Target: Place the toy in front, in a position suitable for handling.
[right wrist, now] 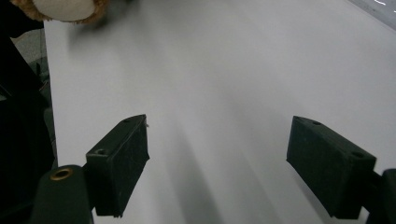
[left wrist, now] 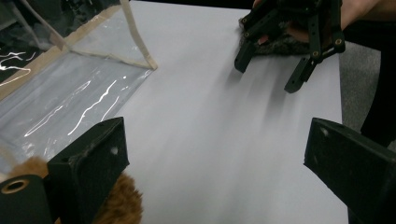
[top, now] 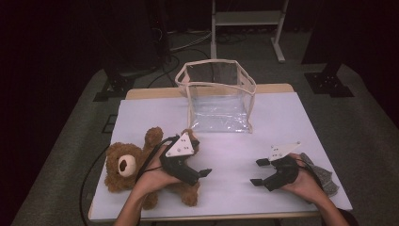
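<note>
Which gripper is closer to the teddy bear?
The left gripper. It is right over the teddy bear, with the hand lying across its body. The right gripper is far off on the other side of the table, apart from the bear, near a grey cloth.

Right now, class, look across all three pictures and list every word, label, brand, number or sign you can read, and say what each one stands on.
None: no readable text stands on anything here.
The brown plush teddy bear shows no tag.
The clear plastic bag with beige trim is unprinted.
The white table cover is blank.
The grey three-cornered plate on the left claw bears small dark dots, not letters.
The right claw is plain black.
</note>
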`<state>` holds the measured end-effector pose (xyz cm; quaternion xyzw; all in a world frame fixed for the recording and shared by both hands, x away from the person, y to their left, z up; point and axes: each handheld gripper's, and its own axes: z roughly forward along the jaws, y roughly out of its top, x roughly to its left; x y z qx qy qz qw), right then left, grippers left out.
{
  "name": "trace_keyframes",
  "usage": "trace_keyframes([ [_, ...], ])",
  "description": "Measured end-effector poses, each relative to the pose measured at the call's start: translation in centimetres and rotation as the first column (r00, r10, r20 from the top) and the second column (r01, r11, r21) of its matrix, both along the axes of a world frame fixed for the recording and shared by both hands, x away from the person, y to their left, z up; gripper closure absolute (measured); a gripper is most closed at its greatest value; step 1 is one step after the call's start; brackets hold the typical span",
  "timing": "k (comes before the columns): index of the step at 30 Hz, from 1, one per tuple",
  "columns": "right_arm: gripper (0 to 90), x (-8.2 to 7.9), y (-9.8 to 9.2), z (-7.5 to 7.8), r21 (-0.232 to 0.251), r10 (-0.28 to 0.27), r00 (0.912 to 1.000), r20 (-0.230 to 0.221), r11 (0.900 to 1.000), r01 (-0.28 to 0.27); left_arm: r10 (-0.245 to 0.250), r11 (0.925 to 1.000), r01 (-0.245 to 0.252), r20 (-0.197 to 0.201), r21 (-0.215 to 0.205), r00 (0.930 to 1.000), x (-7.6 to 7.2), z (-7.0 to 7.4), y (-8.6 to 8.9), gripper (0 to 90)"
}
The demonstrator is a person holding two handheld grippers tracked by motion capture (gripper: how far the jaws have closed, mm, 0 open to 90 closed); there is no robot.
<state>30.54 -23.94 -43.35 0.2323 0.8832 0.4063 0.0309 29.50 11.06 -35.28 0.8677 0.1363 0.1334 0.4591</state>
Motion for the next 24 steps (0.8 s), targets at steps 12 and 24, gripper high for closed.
trace_keyframes([
  [12,19.3,0.1,1.1,0.1,-0.013,0.035,0.9992,-0.018,0.999,-0.036,-0.011,0.9995,0.01,0.032,0.03,0.9994,-0.1,0.6,3.0,5.1],
  [24,19.4,0.0,2.9,1.6,0.015,0.095,0.9955,-0.004,0.995,-0.095,0.025,0.9981,-0.029,0.058,0.054,0.998,-0.3,1.9,7.5,5.1],
])
